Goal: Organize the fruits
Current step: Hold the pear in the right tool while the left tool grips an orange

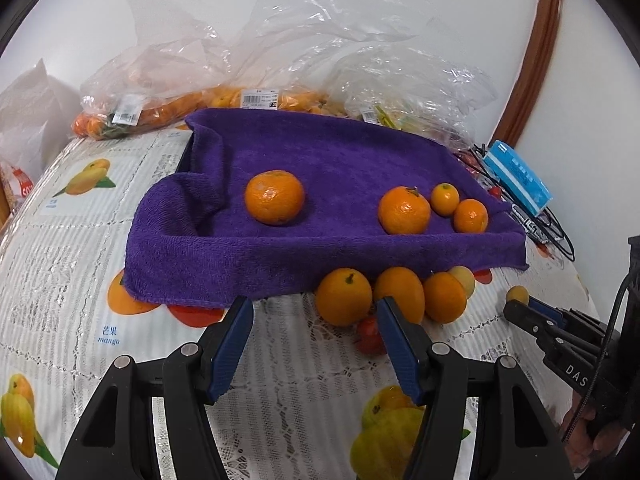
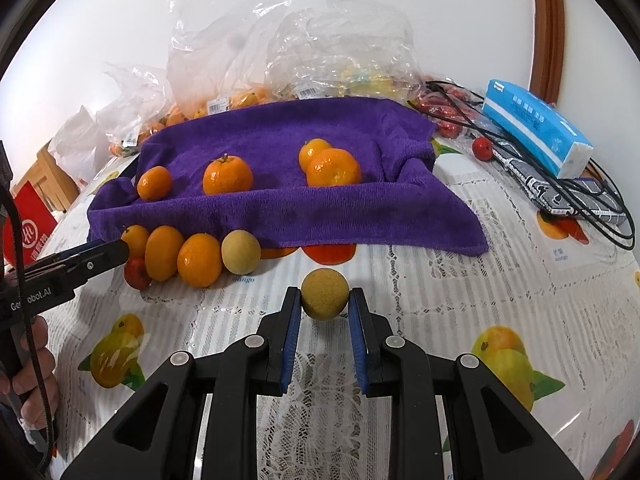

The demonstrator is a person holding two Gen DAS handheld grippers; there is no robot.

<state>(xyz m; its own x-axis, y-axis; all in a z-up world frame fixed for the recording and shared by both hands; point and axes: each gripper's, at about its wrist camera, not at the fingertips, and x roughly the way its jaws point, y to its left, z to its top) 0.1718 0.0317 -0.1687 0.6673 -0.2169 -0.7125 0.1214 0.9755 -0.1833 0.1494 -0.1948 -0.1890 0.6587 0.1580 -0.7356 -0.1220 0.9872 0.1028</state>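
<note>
Right hand-held gripper (image 2: 324,306) pinches a small, round, dull-yellow fruit (image 2: 324,294) between its blue pads, lifted just clear of the surface (image 2: 460,300), in front of the purple terry towel (image 2: 280,208). Left hand-held gripper (image 1: 314,320) stands spread and holds nothing, its tips near the towel's front hem.

Four orange citrus fruits (image 1: 274,197) lie on the towel. Along its front hem sits a touching row of three orange citrus (image 1: 344,297) and one pale yellow round fruit (image 2: 241,251), a small red fruit (image 2: 136,273) against them.

Risks, as I judge them: the fruit is held only at the pad tips, so it may roll out in a tilt. The left gripper's inner finger (image 1: 396,344) stands just in front of the row; a nudge could scatter it. The towel's raised front fold could catch a low carry.
</note>
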